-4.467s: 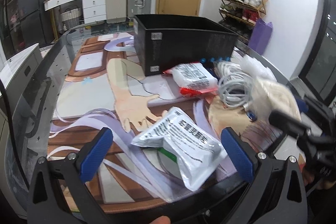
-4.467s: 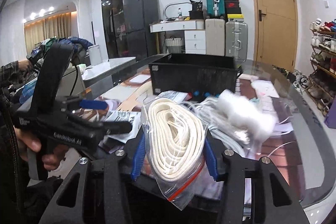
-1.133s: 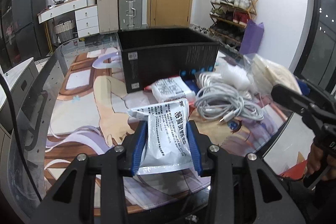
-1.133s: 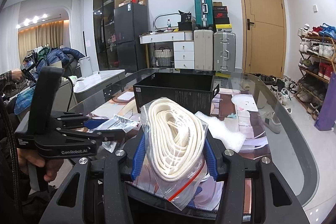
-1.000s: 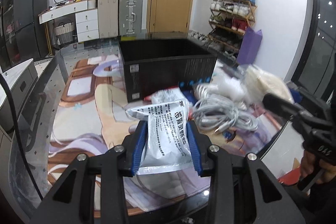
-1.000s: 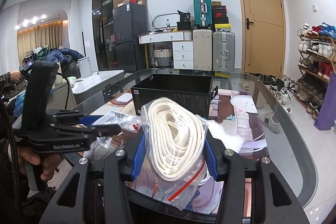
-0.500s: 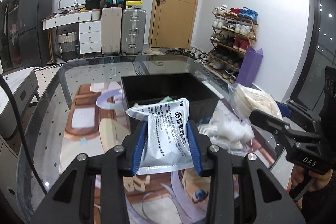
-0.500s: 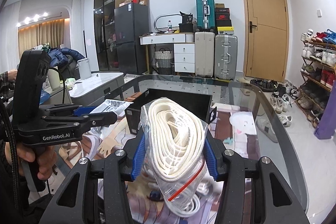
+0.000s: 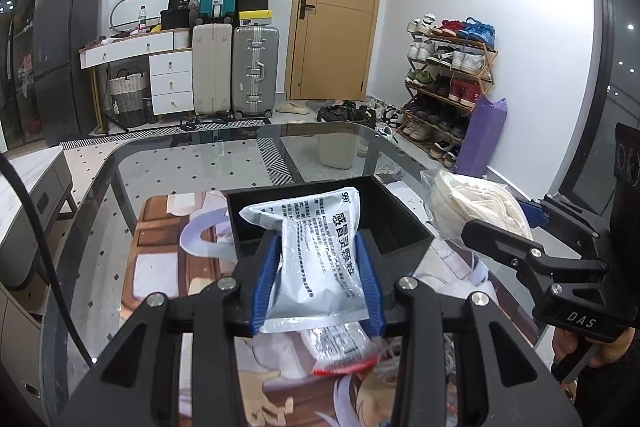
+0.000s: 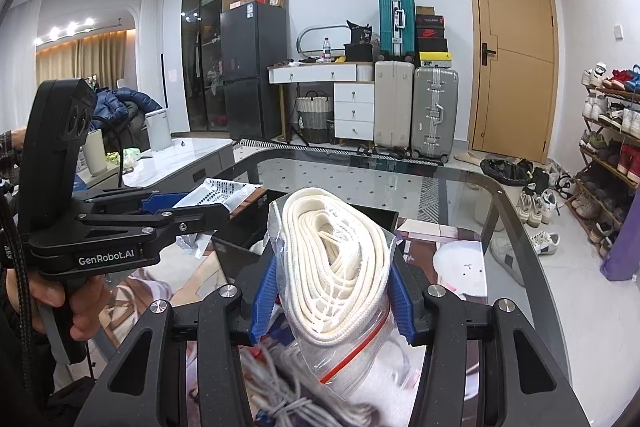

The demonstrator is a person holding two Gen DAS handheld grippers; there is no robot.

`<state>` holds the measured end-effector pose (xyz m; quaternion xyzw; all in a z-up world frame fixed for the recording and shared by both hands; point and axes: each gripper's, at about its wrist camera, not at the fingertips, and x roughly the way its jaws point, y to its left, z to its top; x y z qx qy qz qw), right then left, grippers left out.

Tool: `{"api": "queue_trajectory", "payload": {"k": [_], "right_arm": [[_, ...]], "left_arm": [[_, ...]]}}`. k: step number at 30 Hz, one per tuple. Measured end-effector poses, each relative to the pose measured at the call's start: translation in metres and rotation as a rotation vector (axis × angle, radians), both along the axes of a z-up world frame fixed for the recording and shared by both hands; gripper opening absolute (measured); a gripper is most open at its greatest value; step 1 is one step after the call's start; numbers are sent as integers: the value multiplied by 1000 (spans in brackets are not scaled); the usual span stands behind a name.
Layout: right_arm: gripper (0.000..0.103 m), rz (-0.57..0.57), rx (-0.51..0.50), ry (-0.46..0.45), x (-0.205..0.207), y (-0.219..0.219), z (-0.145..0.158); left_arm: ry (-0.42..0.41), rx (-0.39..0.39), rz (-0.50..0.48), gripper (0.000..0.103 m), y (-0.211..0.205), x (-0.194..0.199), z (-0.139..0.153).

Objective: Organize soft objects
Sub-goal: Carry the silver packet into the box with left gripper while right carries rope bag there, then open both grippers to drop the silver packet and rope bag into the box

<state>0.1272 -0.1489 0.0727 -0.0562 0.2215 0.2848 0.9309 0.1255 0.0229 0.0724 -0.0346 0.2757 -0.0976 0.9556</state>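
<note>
From the left wrist view, the left tongs [image 9: 318, 279] grip a silver foil packet printed with black Chinese text [image 9: 316, 259], held in the air over the near wall of an open black rectangular box [image 9: 404, 227] on the glass tabletop [image 9: 192, 163]. Below the tongs a second white packet with a red edge [image 9: 340, 347] lies on the printed cartoon mat [image 9: 160, 267]. To the right, the right tongs [image 9: 516, 223] reach in from the side, closed on a clear zip bag of coiled cream rope [image 9: 472, 203] — beside the box's right wall. Half a second ago the packet hung nearer, short of the box.

From the right wrist view, the right tongs [image 10: 332, 287] clamp the rope bag [image 10: 336, 259] upright, its top blocking most of the box [image 10: 236, 227]. A tangle of grey-white cable [image 10: 288, 395] lies below. At left, the left tongs [image 10: 196, 205] hold the foil packet [image 10: 216, 193] — both have moved farther towards the box than before.
</note>
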Motion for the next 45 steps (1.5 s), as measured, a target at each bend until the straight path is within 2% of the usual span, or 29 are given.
{"api": "queue_trajectory", "payload": {"k": [17,20,29,36,39,41,42,43,45], "right_arm": [[49,15,-72,83,79,25,-16],[49,11,-100,89,87,30,-24],[49,15,-199,86,102,53,-44],[50,27,-206,96,111,59,-57],[55,34,-215,94,110,63,-60],[71,41,-212,84,109,64,-59],[75,42,-209,67,106,63,-57],[84,26,-216,47,104,61,-55],[89,-4,-218,11,98,55,-51]], "left_arm": [[76,43,24,37,-9,57,-17],[86,77,33,38,-12,63,-22],[126,86,20,38,-15,76,-32],[148,85,15,38,-10,87,-37],[159,83,18,38,-9,90,-41],[156,86,14,39,-10,89,-41],[152,86,10,42,-10,88,-41],[153,83,8,46,-9,87,-41],[151,60,-3,58,-8,85,-39]]}}
